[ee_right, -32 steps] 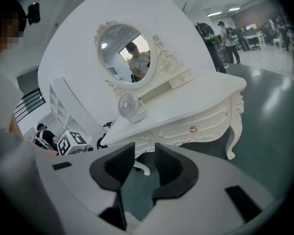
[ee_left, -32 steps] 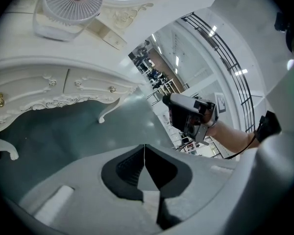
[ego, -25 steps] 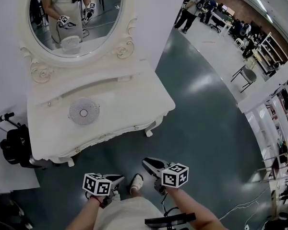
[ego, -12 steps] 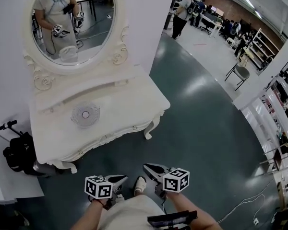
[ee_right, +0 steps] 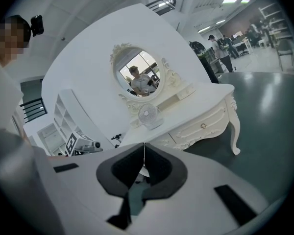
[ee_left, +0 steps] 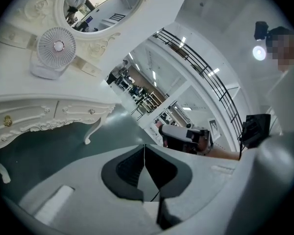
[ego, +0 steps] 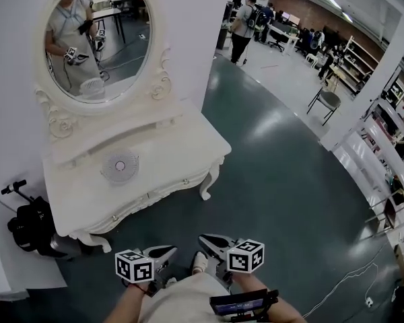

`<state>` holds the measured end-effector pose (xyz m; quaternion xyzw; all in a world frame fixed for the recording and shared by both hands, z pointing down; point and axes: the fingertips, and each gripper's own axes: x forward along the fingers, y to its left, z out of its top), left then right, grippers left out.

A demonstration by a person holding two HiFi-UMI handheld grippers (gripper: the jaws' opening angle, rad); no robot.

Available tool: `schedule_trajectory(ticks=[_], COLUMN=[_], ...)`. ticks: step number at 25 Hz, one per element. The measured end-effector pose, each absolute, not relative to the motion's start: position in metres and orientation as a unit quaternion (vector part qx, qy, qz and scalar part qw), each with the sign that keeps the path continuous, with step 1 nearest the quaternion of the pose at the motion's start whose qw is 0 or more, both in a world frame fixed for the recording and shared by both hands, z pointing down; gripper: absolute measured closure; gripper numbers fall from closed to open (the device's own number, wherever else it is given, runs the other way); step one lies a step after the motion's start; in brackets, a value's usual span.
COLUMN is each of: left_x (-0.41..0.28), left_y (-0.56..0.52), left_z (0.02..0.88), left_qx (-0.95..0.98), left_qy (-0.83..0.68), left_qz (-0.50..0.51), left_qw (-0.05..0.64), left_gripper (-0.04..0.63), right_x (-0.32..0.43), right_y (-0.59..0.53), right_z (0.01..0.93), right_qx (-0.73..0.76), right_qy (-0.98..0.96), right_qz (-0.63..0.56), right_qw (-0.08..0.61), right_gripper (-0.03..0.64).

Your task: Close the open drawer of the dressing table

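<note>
Both tools are down low in front of the person's body. The left gripper (ego: 168,250) has its jaws pressed together with nothing between them, tips meeting in a thin line in its own view (ee_left: 144,150). It's the same story for the right gripper (ego: 205,238): jaws together and empty (ee_right: 144,148). The dressing table (ego: 178,147) stands ahead and off to the left in the head view, well apart from both sets of tips, with a stretch of dark green floor (ego: 283,173) between them. Neither gripper touches it. Along the table's carved front, the right-hand drawer (ego: 182,182) looks flush with the apron, its small knob facing the person, and the left-hand drawer (ego: 114,215) looks flush too. From the right gripper view the table sits just above and beyond the closed tips, drawer knob (ee_right: 203,126) in plain sight. From the left gripper view it lies up and to the left, tilted, with two drawer fronts showing. A small round fan (ego: 119,166) stands on the tabletop below the oval mirror (ego: 97,39), which reflects the person holding the grippers. A black bag (ego: 30,224) rests on the floor beside the table's left end.
</note>
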<state>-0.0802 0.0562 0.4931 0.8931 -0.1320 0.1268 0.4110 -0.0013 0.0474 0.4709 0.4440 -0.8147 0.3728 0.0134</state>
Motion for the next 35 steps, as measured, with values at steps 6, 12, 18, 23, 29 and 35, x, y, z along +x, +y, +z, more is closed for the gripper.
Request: schedule_trajectory(ticks=[6,12,18,23,29,35], left_x=[-0.089,-0.098,-0.102,-0.104,-0.101,-0.102], left_y=[0.061,0.068,0.074,0.074,0.076,0.081], left_z=[0.479,0.476,0.475,0.474,0.472,0.479], left_qx=[0.9,0.902,0.901,0.902,0.903,0.9], left_qy=[-0.137,-0.142,-0.146,-0.15,-0.148,-0.143], left_qz=[0.114,0.112,0.113,0.112,0.113,0.119], left_qw=[0.397,0.393,0.392,0.389,0.387,0.394], left_gripper=[0.584,0.584,0.584,0.584,0.584,0.584], right_x=[-0.011,-0.022,-0.029,-0.035,-0.036,-0.041], right_y=[0.054,0.065,0.071,0.074,0.075,0.078], right_z=[0.462,0.462,0.464,0.465,0.461,0.465], right_qx=[0.441,0.435,0.43,0.423,0.42,0.416], right_qy=[-0.819,-0.819,-0.817,-0.822,-0.824,-0.825], right_qz=[0.367,0.374,0.383,0.38,0.38,0.381], right_qw=[0.011,0.01,0.003,0.013,0.012,0.023], right_gripper=[0.598,0.598,0.598,0.601,0.601,0.601])
